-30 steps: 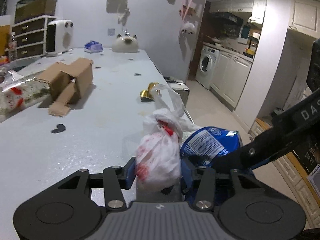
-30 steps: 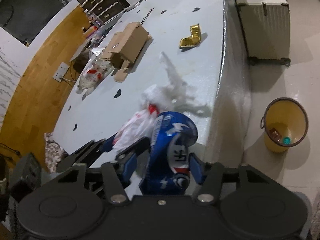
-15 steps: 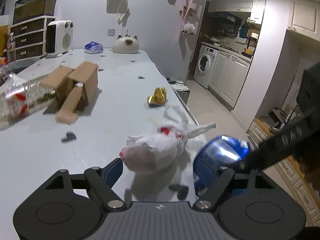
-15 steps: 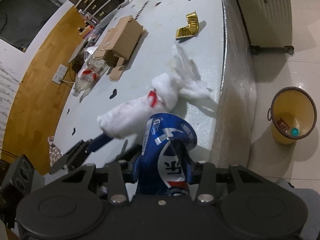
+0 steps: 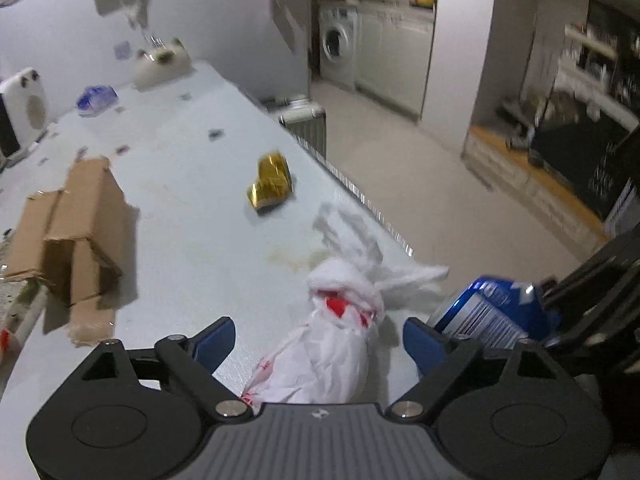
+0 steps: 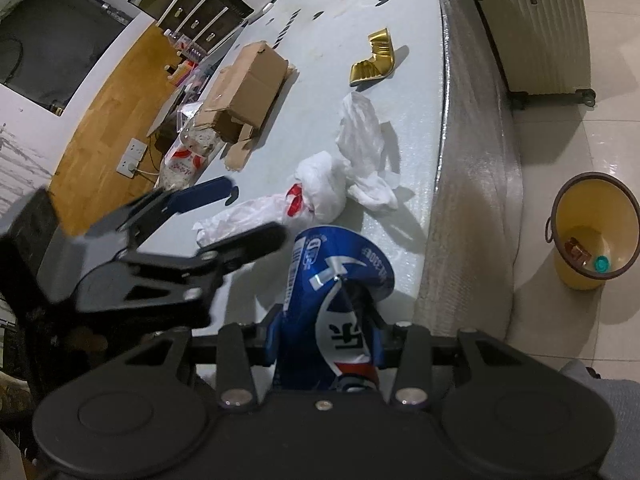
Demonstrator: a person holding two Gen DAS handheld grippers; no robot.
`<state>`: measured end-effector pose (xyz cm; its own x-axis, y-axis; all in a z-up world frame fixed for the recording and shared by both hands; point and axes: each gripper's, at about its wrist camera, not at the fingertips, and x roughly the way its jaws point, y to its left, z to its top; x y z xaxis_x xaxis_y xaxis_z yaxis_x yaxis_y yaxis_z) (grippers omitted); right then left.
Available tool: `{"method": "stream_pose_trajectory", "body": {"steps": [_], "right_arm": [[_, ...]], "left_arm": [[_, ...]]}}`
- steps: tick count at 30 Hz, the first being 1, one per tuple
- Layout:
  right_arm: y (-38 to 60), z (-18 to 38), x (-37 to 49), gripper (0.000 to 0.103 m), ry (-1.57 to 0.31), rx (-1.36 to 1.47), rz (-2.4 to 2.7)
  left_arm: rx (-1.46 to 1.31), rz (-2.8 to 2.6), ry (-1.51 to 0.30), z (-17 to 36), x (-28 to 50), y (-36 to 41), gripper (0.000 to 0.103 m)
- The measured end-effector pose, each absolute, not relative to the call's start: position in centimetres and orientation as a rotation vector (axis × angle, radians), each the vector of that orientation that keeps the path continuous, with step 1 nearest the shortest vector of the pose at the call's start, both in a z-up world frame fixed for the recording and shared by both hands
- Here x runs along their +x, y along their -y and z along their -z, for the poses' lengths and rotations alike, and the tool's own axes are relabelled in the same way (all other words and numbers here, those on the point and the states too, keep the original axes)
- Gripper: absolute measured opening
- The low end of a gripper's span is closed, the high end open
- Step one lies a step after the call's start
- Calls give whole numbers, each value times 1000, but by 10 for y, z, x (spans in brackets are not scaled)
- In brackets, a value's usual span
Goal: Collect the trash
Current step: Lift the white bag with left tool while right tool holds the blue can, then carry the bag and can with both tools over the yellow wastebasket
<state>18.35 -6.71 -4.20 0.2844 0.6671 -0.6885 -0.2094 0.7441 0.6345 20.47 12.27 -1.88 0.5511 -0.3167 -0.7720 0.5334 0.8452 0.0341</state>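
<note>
A knotted white plastic bag (image 5: pixel 328 360) with red print lies on its side on the pale table (image 5: pixel 192 240), near the right edge. My left gripper (image 5: pixel 318 340) straddles it with the jaws opening, and the blue pads stand clear of the bag on both sides. The right wrist view shows the same bag (image 6: pixel 320 184) just beyond the left gripper (image 6: pixel 236 216). My right gripper (image 6: pixel 328 332) is shut on a crushed blue can (image 6: pixel 340 264), held above the table's edge. In the left wrist view the can (image 5: pixel 492 312) shows at the right.
A gold wrapper (image 6: pixel 374 60) and a torn cardboard box (image 6: pixel 244 88) lie farther along the table. A clear food packet (image 6: pixel 184 156) lies beside the box. On the floor to the right stand a yellow bin (image 6: pixel 592 232) and a pale suitcase (image 6: pixel 532 28).
My left gripper let go of the white bag, which dropped onto its side on the table. The jaws spread wide and the gripper rolled. My right gripper tightened on the blue can.
</note>
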Motion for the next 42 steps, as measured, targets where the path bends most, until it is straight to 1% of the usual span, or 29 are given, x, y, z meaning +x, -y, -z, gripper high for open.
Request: {"method": "stream_pose_trajectory", "body": {"steps": [2,8,14,20,27,37,42], "right_arm": [[67,42,184,42,-1140,471,-621],[66,42,183,42,-1135,463,-629],[69,41,179,42,-1101,473,-610],[78,37,174,42,-1051,486,-589],[87,22,161,42,-935,447,-570],[120,-4,141,42,-736,370,-487],[144,-10,131,42,-677,334,-435]], "left_arm": [[293,511,-884,26,209,-119,65],[211,504,-882,34,200,-126,56],[136,412,-817,33,177,-132,48],[68,328,-734,17,149,-134,46],[23,280,-650,-9,121,-126,45],[-45,255,-616,-25,112,-97,45],[-46,268,-605,-27,113,-70,45]]}}
